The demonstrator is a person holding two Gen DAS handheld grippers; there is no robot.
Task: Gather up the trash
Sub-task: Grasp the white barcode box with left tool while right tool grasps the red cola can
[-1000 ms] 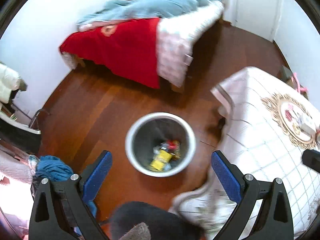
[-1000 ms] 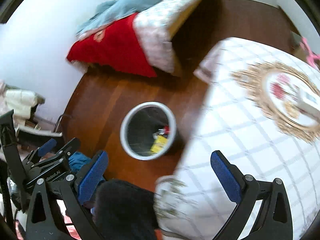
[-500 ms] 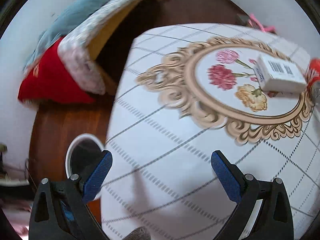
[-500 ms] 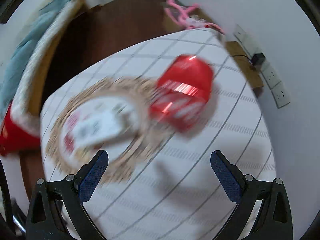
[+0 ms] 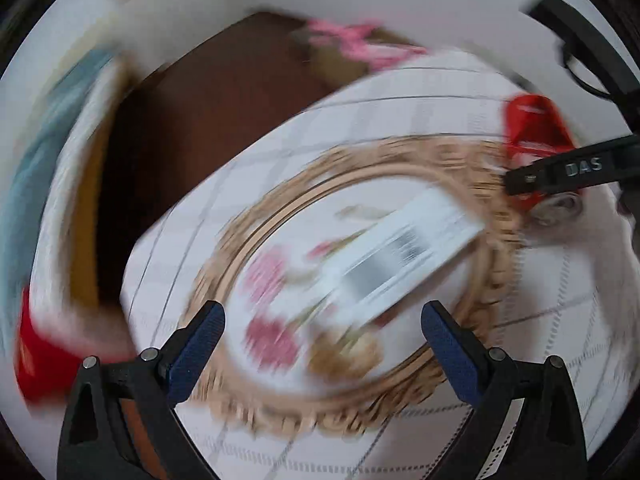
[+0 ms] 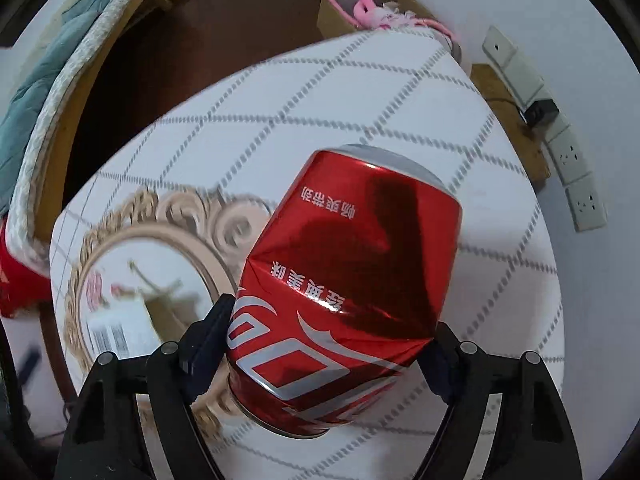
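Observation:
A dented red soda can (image 6: pixel 344 288) lies on its side on the white checked tablecloth (image 6: pixel 312 120). My right gripper (image 6: pixel 328 332) has its jaws around the can, both pads against its sides. The can also shows in the left wrist view (image 5: pixel 534 132) at the far right, with the right gripper's finger across it. A white box with a barcode (image 5: pixel 400 260) lies on the flower medallion of the cloth, and shows small in the right wrist view (image 6: pixel 114 326). My left gripper (image 5: pixel 322 336) is open just short of the box, which sits ahead between the blue pads. The left view is blurred.
A bed with a teal blanket (image 6: pixel 36 76) stands at the left across the dark wood floor (image 6: pixel 224 28). A cardboard box with a pink item (image 6: pixel 368 12) sits behind the table. Wall sockets (image 6: pixel 568 156) are at the right.
Both grippers swung from the floor bin to the table. The right gripper closed in on the red can, now between its pads. The left gripper moved close to the white box.

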